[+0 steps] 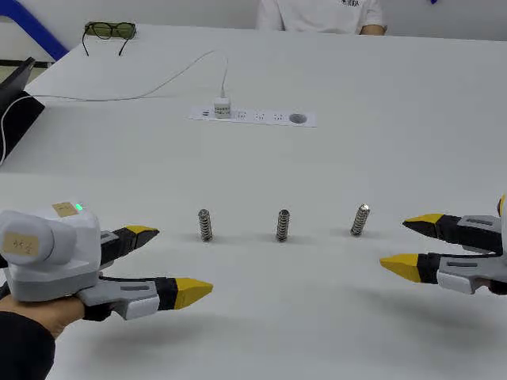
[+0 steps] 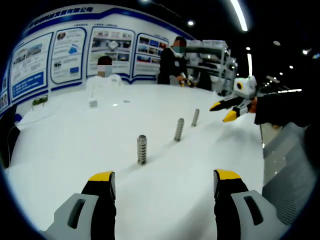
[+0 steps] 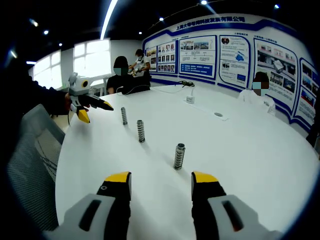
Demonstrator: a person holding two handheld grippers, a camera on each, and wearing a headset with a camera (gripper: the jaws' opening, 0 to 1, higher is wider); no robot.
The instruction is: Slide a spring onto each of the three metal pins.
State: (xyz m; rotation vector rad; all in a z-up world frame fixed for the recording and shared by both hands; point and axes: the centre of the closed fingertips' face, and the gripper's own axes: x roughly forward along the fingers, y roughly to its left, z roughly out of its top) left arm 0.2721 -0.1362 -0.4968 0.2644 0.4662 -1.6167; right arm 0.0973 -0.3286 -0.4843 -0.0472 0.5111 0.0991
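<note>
Three metal pins stand in a row on the white table, each wrapped in a spring: the left spring [image 1: 205, 226], the middle spring [image 1: 283, 226] and the right spring [image 1: 360, 220], which leans slightly. In the left gripper view the nearest is the left spring [image 2: 142, 149]; in the right gripper view the nearest is the right spring [image 3: 179, 156]. My left gripper [image 1: 176, 260] is open at the near left, short of the row, with nothing between its yellow tips. My right gripper [image 1: 412, 243] is open at the right edge, also holding nothing.
A white power strip [image 1: 253, 116] with a plugged-in charger and cable lies further back on the table. Dark glasses [image 1: 109, 31] rest at the far left corner. A person in white sits at the far side. A dark device sits at the left edge.
</note>
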